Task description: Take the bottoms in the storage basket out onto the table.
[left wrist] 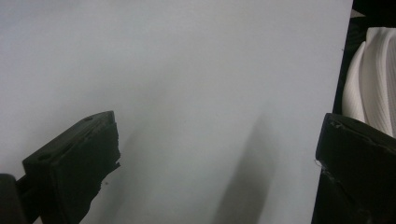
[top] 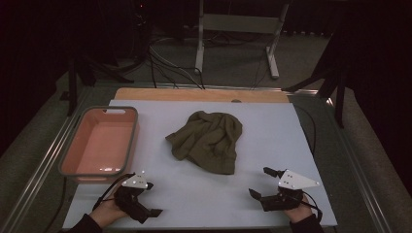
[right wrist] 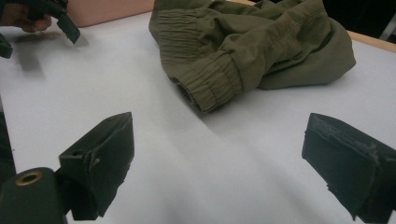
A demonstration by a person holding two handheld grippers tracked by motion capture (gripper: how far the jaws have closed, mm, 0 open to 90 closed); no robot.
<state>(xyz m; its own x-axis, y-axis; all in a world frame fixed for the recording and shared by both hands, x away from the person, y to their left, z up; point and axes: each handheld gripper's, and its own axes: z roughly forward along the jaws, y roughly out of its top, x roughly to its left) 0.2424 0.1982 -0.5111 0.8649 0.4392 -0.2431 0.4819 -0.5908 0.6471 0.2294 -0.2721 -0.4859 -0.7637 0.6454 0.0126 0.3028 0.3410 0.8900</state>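
Lying crumpled mid-table beside the pink basin (top: 99, 145), the olive garment (top: 209, 141) is untouched, so all the work seems left, with the left gripper (top: 145, 201) and right gripper (top: 265, 183) both spread apart, empty, near the front edge.

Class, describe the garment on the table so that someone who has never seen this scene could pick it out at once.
Start from the pale table top and look to its middle, right of the pink tub at its left edge. There lies a crumpled olive-green garment, ahead of the two open grippers. It is the one soft, rumpled thing there, with a gathered elastic cuff facing the right gripper.
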